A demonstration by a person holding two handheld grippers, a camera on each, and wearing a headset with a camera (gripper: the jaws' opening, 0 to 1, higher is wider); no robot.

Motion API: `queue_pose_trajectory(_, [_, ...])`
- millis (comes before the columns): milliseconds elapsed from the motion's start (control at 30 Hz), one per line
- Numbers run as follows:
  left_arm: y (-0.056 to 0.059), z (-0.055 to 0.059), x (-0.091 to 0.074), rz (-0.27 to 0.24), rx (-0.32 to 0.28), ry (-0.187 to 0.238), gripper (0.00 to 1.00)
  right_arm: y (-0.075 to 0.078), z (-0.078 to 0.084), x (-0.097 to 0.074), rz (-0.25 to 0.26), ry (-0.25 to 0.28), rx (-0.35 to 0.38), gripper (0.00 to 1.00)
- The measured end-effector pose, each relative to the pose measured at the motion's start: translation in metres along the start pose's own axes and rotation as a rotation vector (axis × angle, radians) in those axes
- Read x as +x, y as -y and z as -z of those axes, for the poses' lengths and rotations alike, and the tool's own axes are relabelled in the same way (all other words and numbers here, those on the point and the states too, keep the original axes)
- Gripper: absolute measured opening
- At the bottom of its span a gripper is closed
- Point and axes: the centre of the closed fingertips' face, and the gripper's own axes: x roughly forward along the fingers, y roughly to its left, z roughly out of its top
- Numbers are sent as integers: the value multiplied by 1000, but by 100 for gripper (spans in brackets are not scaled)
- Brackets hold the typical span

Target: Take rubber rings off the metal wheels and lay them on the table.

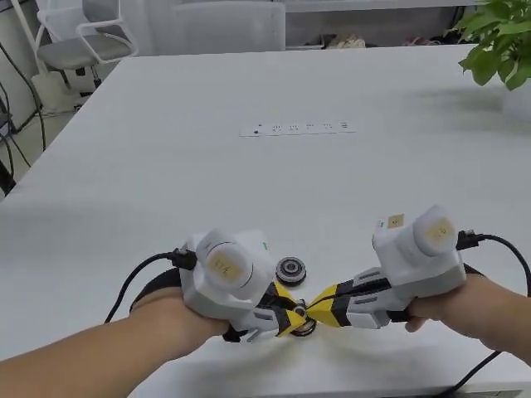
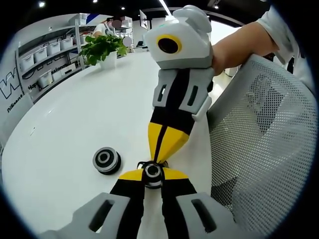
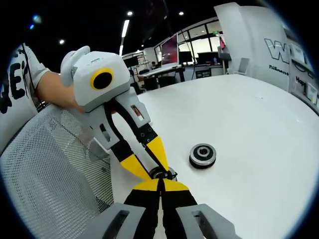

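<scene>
A small metal wheel (image 2: 152, 173) with a black rubber ring sits between the yellow-tipped jaws of my left gripper (image 2: 153, 174), which is shut on it close to the table's near edge. My right gripper (image 3: 160, 182) meets it head-on, with its jaws pressed together on the rubber ring at the wheel's rim. In the head view the left gripper (image 1: 292, 313) and right gripper (image 1: 310, 310) touch tip to tip, and the held wheel (image 1: 304, 326) is mostly hidden. A second wheel (image 1: 291, 268) with its ring on lies flat on the white table (image 1: 249, 182) just beyond.
A flush socket panel (image 1: 299, 128) sits mid-table. A potted plant (image 1: 498, 41) stands at the far right corner and an office chair (image 1: 83, 41) at the far left. A mesh chair back (image 2: 259, 139) is behind the table's near edge. Cables trail from both grippers.
</scene>
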Motion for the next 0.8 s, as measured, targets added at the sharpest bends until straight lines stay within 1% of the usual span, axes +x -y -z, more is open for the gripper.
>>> queue_pose_trajectory(67, [0, 0, 0, 0, -1, 0, 7, -1, -1, 0, -5, 7, -7, 0])
queue_pose_trajectory(133, [0, 0, 0, 0, -1, 0, 7, -5, -7, 0, -21, 29, -22, 0])
queue_pose_trajectory(167, [0, 0, 0, 0, -1, 1, 7, -12, -13, 1, -59, 59, -29, 0])
queue_pose_trajectory(200, [0, 0, 0, 0, -2, 2, 7, -12, -17, 1, -46, 64, -32, 0])
queue_pose_trajectory(233, [0, 0, 0, 0, -3, 2, 7, -12, -17, 2, -43, 55, -56, 0])
queue_pose_trajectory(267, [0, 0, 0, 0, -3, 3, 7, -11, -14, 2, -39, 34, -93, 0])
queue_pose_trajectory(300, [0, 0, 0, 0, -4, 3, 7, -11, -14, 3, -41, 40, -135, 0])
queue_pose_trajectory(333, [0, 0, 0, 0, -4, 3, 7, -12, -12, 4, -41, 39, -124, 0])
queue_pose_trajectory(367, [0, 0, 0, -1, -5, 4, 7, -11, -12, 3, -37, 40, -131, 0])
queue_pose_trajectory(467, [0, 0, 0, -1, -11, 9, 7, -9, -7, 1, -34, 30, -173, 0])
queue_pose_trajectory(533, [0, 0, 0, -2, -6, 12, 7, -7, -4, 0, -30, 21, -180, 0])
queue_pose_trajectory(667, [0, 0, 0, 3, -15, 20, 7, -5, -3, -1, -25, 17, -187, 0])
queue_pose_trajectory(800, [0, -1, 0, 7, 0, 23, 7, -3, -2, -2, -21, 11, -194, 0])
